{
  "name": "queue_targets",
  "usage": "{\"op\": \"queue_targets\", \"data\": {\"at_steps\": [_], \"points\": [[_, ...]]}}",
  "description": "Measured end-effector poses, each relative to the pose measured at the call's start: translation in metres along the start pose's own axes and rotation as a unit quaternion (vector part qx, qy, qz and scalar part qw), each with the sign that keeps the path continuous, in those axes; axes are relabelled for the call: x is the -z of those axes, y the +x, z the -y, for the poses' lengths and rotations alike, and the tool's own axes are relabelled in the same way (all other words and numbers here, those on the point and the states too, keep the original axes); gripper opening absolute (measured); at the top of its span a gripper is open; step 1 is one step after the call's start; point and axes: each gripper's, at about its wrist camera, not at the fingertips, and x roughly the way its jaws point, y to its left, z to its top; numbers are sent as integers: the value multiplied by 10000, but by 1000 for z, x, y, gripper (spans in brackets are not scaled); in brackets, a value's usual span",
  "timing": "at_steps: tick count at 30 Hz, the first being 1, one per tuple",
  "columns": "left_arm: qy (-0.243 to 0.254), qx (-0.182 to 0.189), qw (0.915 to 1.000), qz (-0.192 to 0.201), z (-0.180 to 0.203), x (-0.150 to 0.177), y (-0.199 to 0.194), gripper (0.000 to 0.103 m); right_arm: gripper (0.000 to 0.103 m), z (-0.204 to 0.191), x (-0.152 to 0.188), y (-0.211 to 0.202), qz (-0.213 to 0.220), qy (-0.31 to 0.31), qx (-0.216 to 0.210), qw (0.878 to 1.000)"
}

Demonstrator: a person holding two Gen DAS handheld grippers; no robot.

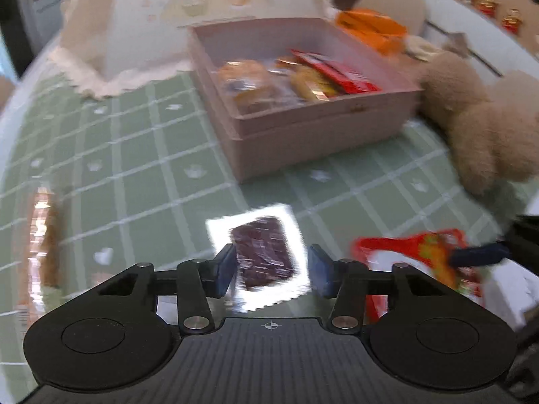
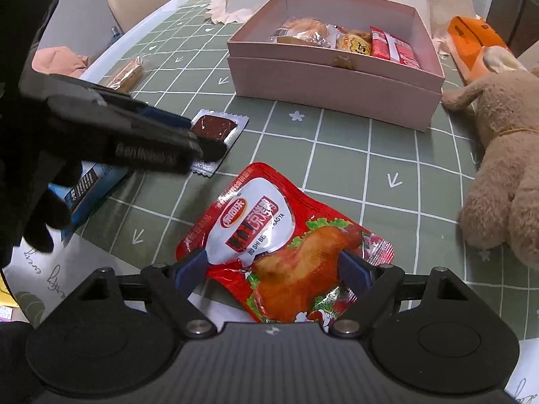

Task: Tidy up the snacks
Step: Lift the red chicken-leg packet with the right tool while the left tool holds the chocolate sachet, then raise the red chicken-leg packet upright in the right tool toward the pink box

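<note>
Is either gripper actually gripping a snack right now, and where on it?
Neither. The left gripper stands open astride the silver sachet, and the right gripper is open around the red chicken packet; both lie on the table.

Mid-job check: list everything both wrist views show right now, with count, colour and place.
pink box: one, open, far centre, several wrapped snacks inside
red pouch: one, chicken picture, between right tool's fingers on the cloth
silver packet: one, dark filling, between left tool's fingers
wrapped biscuit: one, brown, left of box
plush toy: one, beige, right
orange pack: one, right of box
blue box: one, near left
tablecloth: green, white grid
left tool: open
right tool: open
</note>
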Motion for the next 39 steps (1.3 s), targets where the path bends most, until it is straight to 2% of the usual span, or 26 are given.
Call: {"op": "queue_targets", "data": {"at_steps": [2,11,14,18,20,21,23,24,26,29,33,35,36,38,39], "points": [[-97,-51,9999,-83,-7,-2,5,58,87,-2,2,1,45,17,38,10000],[-269,173,9995,-83,-15,0,4,55,90,1,0,5,270,124,203,9994],[-314,253,9990,-173,-17,7,-3,55,88,16,-12,8,379,508,429,9971],[-376,431,9979,-312,-18,23,-15,55,86,43,-21,-8,664,1008,80,9927],[-362,518,9974,-356,-15,31,-20,55,85,54,-22,-13,789,1126,337,9899],[-323,546,9973,-370,-12,34,-22,55,81,58,-23,-13,786,1167,507,9887],[-236,549,9975,-379,-7,38,-25,53,49,69,-23,-5,553,1269,723,9877],[-211,549,9975,-381,-5,39,-25,53,46,74,-22,1,350,1352,743,9874],[-223,558,9974,-389,-4,40,-25,53,46,79,-17,1,315,1582,677,9846],[-322,626,9968,-390,-9,39,-25,52,46,75,-10,-3,199,1568,538,9860],[-355,669,9965,-351,-10,40,-27,52,46,60,0,-6,55,1319,375,9905],[-366,676,9965,-323,-10,41,-27,52,47,53,1,-11,162,1183,450,9918],[-366,676,9965,-312,-10,41,-28,52,49,50,0,-16,219,1160,449,9920],[-341,665,9968,-295,-9,42,-28,52,63,45,-3,-21,360,1263,391,9906],[-326,659,9969,-284,-9,42,-28,53,65,43,-5,-22,397,1384,315,9891]]}}
